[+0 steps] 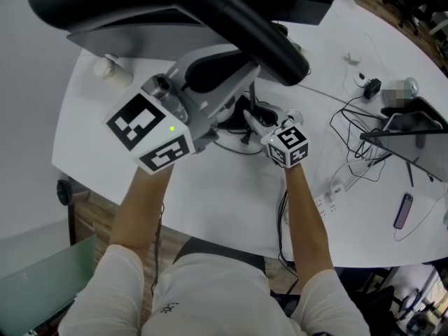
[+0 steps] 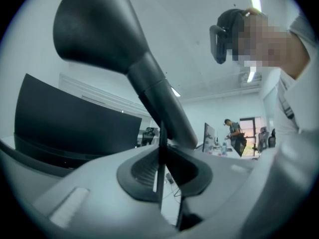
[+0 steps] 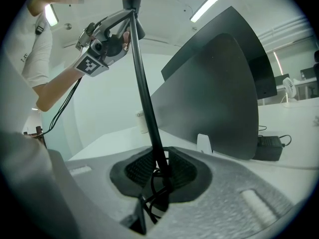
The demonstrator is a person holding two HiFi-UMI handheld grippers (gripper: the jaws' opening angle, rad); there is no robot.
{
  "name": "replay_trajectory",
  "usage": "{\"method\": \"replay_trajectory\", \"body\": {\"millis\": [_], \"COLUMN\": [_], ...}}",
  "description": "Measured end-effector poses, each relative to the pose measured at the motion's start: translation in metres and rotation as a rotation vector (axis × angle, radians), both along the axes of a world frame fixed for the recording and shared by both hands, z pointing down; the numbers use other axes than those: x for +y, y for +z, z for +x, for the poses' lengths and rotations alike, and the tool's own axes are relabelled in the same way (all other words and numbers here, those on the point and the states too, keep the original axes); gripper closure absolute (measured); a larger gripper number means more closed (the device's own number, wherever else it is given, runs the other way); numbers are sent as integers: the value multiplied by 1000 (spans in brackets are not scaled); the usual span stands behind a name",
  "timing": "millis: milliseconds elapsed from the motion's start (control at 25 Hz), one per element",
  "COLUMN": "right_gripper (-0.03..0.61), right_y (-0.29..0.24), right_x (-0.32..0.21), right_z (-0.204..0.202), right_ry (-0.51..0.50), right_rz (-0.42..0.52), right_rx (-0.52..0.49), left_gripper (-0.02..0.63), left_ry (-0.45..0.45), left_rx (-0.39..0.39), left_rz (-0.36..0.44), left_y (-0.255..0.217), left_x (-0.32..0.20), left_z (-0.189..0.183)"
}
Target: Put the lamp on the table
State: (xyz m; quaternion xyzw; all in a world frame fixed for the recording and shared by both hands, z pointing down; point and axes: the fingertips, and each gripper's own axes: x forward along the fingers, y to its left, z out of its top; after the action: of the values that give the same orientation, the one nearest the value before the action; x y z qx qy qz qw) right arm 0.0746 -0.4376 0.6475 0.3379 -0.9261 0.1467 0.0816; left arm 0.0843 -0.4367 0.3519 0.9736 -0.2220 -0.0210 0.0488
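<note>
White table [image 1: 210,194], carrying a dark monitor [image 3: 224,83] along its far side, the reference for all positions here. Black lamp [image 1: 210,5], just in front of the monitor and held upright above the tabletop: a broad cone-shaped head on a thick neck, continuing down into a thin straight stem; its foot is hidden behind the grippers, so contact with the table cannot be judged. Left gripper [image 2: 160,176], in front of the monitor and high on the lamp: jaws clamped on the thin stem directly under the neck, with the head towering above them. Right gripper [image 3: 160,171], also in front of the monitor but lower and nearer the person: jaws clenched on the bottom of the same stem, where a looped black cable [image 3: 149,203] hangs beside it. A tangle of black wires [image 1: 357,138] lies to the right of the monitor. A small white cylinder [image 1: 108,66] stands at the monitor's left end. A slim dark handset-like object [image 1: 404,211] lies well to the right of the monitor, near the table edge.
</note>
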Motion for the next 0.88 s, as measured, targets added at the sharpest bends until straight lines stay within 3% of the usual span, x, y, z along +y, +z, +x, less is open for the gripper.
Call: {"method": "replay_trajectory", "body": {"millis": [160, 240, 560, 720, 880], "right_gripper": [498, 442, 440, 441, 448], "right_y": [-2, -8, -39, -63, -93], "right_x": [0, 2, 18, 40, 66], "right_z": [1, 3, 16, 28, 32], "right_ry": [9, 12, 37, 80, 98], "right_rz": [-10, -18, -12, -22, -23], "right_rx": [21, 16, 26, -19, -64], "left_gripper": [571, 569, 541, 480, 472], "left_ry": [0, -4, -21, -49, -85], "left_rx": [28, 37, 60, 35, 27], "left_rz": [-23, -31, -71, -104, -148], "left_y": [1, 1, 4, 15, 23], "left_x": [-1, -1, -4, -6, 3], "left_z": [0, 0, -2, -7, -23]}}
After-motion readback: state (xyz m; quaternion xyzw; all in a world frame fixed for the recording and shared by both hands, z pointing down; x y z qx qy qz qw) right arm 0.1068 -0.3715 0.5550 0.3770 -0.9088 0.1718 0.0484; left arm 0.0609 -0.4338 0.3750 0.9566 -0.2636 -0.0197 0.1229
